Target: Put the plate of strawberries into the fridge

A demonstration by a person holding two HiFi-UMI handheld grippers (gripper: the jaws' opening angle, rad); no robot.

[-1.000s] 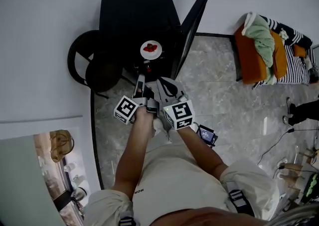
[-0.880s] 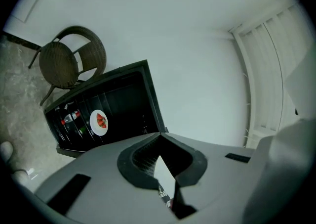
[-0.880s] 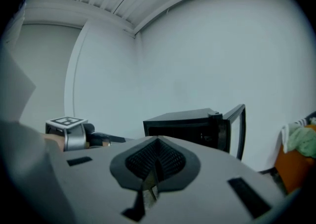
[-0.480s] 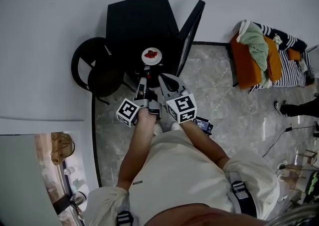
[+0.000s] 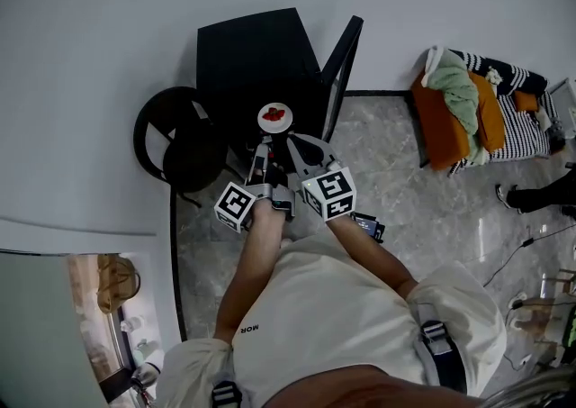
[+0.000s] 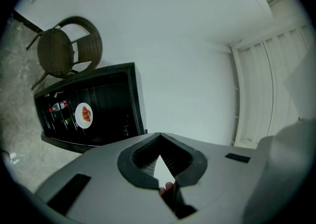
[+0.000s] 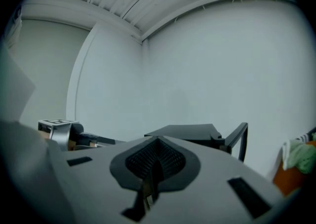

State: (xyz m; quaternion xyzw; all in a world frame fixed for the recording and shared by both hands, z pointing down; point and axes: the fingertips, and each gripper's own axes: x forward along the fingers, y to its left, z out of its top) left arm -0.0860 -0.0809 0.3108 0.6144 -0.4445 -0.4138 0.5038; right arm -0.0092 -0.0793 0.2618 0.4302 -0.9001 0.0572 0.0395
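Note:
The white plate of strawberries (image 5: 275, 115) sits on a shelf inside the open black fridge (image 5: 256, 46). The left gripper view shows the plate (image 6: 83, 115) too, small and far to the left. My left gripper (image 5: 262, 143) and right gripper (image 5: 293, 140) are side by side just in front of the fridge opening, short of the plate. Both have their jaws together and hold nothing. The right gripper view looks over the fridge top (image 7: 187, 131) at the wall.
The fridge door (image 5: 340, 59) stands open to the right. A dark wicker chair (image 5: 180, 140) stands left of the fridge. An orange seat piled with clothes (image 5: 468, 100) is at the far right. Bottles (image 6: 58, 107) stand on the fridge shelf beside the plate.
The plate has stayed in the fridge. Both grippers have tilted a little upward and drawn slightly back, so the fridge sits smaller and further left in the left gripper view.

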